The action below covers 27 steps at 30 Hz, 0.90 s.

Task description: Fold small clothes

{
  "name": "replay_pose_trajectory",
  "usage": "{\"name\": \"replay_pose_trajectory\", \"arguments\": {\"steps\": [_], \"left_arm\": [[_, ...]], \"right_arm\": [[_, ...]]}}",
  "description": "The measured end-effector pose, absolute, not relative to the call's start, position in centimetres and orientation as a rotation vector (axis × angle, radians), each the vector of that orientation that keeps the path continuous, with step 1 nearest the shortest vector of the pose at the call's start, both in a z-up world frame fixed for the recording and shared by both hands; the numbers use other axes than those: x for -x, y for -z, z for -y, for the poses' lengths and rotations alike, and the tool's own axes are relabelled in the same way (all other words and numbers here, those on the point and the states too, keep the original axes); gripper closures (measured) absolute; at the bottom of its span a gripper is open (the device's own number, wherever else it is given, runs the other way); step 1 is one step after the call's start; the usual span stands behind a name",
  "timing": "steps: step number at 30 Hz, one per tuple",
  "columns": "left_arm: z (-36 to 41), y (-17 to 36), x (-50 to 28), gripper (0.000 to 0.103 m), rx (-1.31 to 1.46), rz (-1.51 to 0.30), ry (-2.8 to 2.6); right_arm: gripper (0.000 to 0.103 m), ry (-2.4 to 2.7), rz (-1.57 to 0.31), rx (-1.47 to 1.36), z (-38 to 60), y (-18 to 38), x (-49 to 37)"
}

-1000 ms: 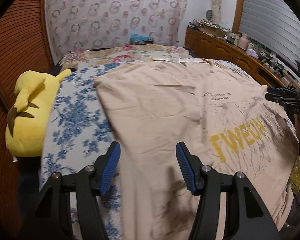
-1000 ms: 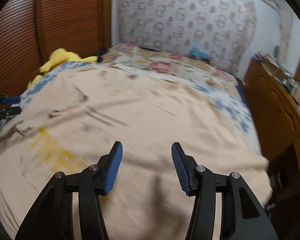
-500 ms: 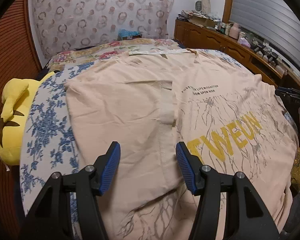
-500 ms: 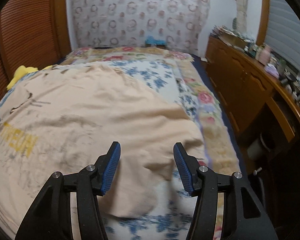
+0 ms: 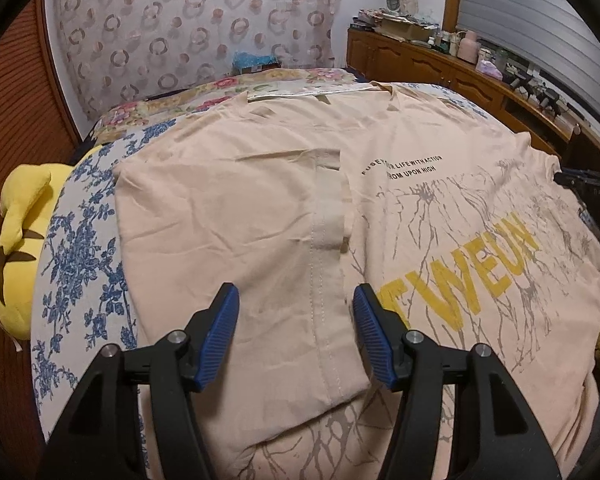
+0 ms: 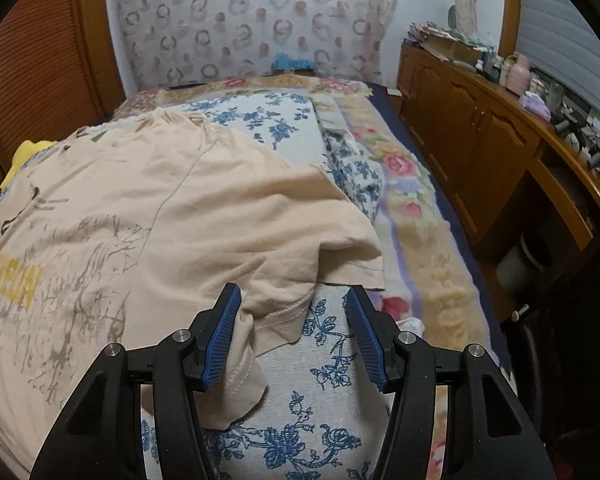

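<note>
Over at the far left a yellow plush toy is lying against the edge of the bed, just beside the blue-flowered sheet, and next to it the beige T-shirt is spreading print-up across most of the bed. Its left side is already lying folded in over the body, the hem line running straight toward the camera. The left gripper is hovering over that folded panel with its fingers spread and nothing between them. Moving right, past the yellow lettering, the right gripper is hanging over the shirt's right sleeve, which is sitting rumpled at the edge of the sheet, its cuff curling up; these fingers are also spread wide, pinching nothing, with the hem corner lying between them. Further right the wooden cabinet is running along the wall. The risk, as I read it: closing on that bunched corner could be catching two layers at once, so the fold would be dragging crooked, and any pull across the bed could be sliding the already-folded left panel open, since nothing is pinning it down.
</note>
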State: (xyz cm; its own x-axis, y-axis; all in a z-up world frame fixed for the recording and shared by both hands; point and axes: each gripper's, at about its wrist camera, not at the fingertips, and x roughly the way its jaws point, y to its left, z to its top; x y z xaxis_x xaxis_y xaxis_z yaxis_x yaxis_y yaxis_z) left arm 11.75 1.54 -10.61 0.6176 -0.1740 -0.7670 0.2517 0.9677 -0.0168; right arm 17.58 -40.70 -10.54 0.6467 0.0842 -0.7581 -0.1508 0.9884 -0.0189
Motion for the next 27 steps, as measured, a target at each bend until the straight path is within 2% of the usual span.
{"name": "replay_pose_trajectory", "arguments": {"steps": [10, 13, 15, 18, 23, 27], "left_arm": [[-1.3, 10.6, -11.8, 0.036, -0.097, -0.875, 0.255], [-1.3, 10.6, -11.8, 0.036, -0.097, -0.875, 0.254], [-1.3, 10.6, -11.8, 0.035, -0.097, -0.875, 0.254], [-1.2, 10.6, -11.8, 0.034, -0.099, -0.874, 0.251], [-1.4, 10.8, -12.0, 0.027, -0.095, -0.879, 0.229], [-1.4, 10.8, -12.0, 0.026, -0.095, -0.880, 0.226]], "right_arm": [[0.047, -0.151, -0.848, 0.141, 40.0, 10.7, -17.9], [0.062, -0.185, -0.837, 0.168, 39.5, 10.7, -17.8], [0.079, -0.214, -0.834, 0.184, 39.0, 10.7, -17.7], [0.096, -0.240, -0.838, 0.208, 38.4, 10.7, -17.5], [0.098, -0.236, -0.790, 0.202, 38.3, 9.6, -17.3], [0.099, -0.261, -0.719, 0.194, 37.2, 7.4, -16.7]]}}
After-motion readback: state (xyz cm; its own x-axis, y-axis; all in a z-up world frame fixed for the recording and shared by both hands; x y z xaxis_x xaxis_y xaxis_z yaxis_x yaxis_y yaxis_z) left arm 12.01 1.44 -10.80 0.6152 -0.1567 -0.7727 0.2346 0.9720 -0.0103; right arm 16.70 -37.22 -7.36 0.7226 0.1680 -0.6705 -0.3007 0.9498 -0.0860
